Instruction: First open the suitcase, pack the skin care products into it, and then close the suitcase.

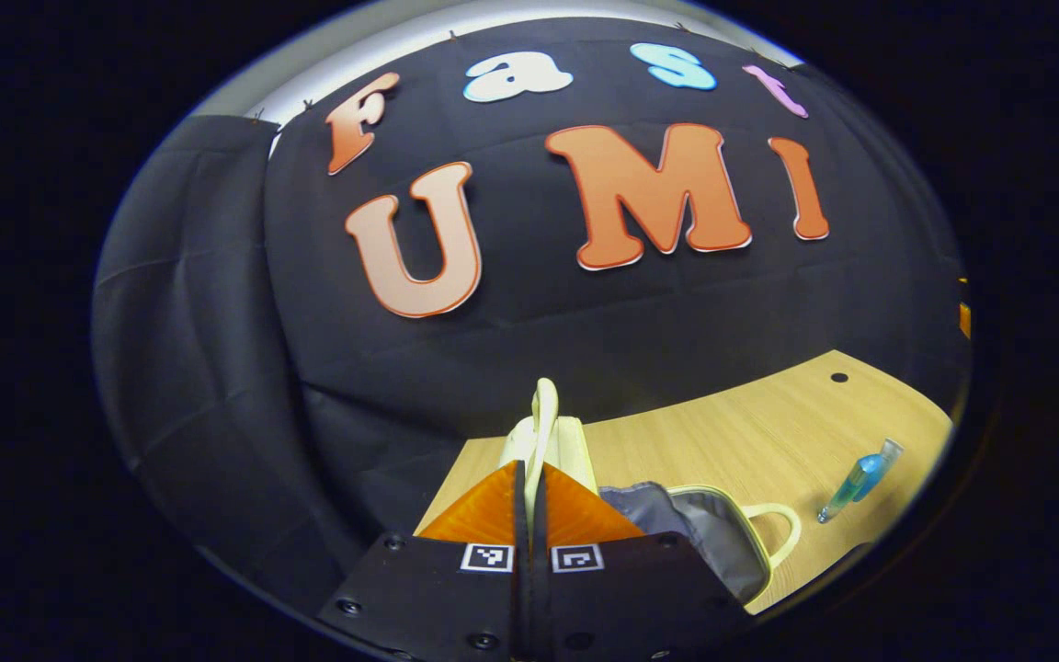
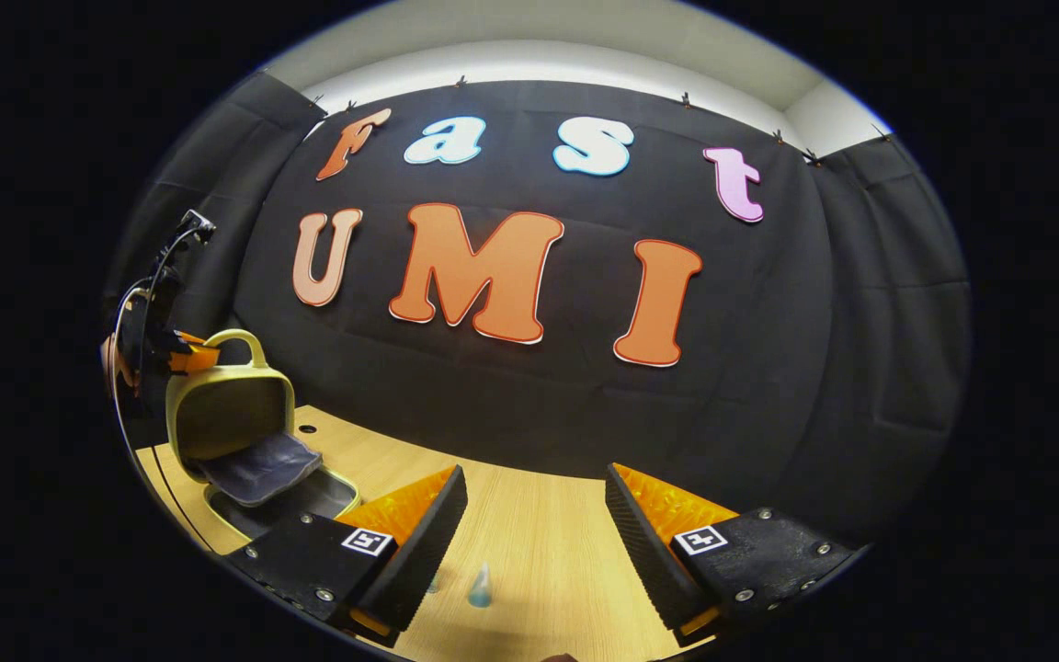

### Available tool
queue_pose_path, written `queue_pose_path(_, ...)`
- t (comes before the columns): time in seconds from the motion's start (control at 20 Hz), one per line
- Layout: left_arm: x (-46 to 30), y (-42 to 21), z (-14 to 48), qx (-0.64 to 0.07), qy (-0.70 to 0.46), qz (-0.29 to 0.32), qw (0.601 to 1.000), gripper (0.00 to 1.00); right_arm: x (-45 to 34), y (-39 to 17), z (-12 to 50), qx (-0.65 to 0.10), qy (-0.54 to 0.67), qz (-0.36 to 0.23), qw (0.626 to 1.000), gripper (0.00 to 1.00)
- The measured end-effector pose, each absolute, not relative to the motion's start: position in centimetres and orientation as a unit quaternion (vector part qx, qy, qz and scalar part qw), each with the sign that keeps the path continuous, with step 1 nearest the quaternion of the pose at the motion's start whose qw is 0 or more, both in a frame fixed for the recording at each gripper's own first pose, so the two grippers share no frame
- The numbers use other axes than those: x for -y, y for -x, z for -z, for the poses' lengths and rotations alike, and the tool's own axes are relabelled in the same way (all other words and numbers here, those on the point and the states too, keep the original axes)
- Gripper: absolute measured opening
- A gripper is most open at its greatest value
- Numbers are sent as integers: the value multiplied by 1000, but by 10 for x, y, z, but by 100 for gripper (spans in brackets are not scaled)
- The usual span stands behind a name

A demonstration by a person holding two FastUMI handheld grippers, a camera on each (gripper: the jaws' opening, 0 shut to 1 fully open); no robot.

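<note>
A small pale-yellow suitcase [image 2: 226, 414] lies open on the wooden table at the left of the right gripper view, its lid standing upright. My left gripper [image 1: 530, 469] is shut on the lid's top edge [image 1: 543, 428], and it also shows at the lid's upper left corner [image 2: 182, 354]. The suitcase base [image 1: 723, 533] has a grey lining. A blue skin care bottle [image 1: 860, 483] lies on the table to the right of the suitcase. My right gripper [image 2: 534, 519] hangs open above the table, with the bottle's tip [image 2: 481, 588] low between its fingers, not touched.
The wooden table [image 2: 548, 542] runs back to the black cloth wall. A small round hole [image 1: 839, 377] sits in the tabletop near its far edge. A cable [image 2: 125, 368] hangs by the left gripper.
</note>
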State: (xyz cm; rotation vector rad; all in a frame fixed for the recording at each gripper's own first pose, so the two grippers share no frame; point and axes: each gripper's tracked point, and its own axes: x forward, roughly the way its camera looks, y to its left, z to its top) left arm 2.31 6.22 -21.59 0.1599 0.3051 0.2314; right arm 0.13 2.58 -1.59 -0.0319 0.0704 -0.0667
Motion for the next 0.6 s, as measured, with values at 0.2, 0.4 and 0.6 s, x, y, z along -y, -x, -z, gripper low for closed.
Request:
queue_pose_path(0.2, -107, -18, 226, -160, -66, -142, 975, 1, -44, -4, 18, -43, 10, 38, 998, 95)
queue_pose_path(0.4, -137, -6, 243, -182, -51, -162, 969, 1, -58, -4, 17, -47, 9, 42, 998, 95)
queue_pose_path(0.6, -160, 2, 267, -208, -7, -184, 961, 1, -68, -3, 17, -54, 10, 44, 998, 95)
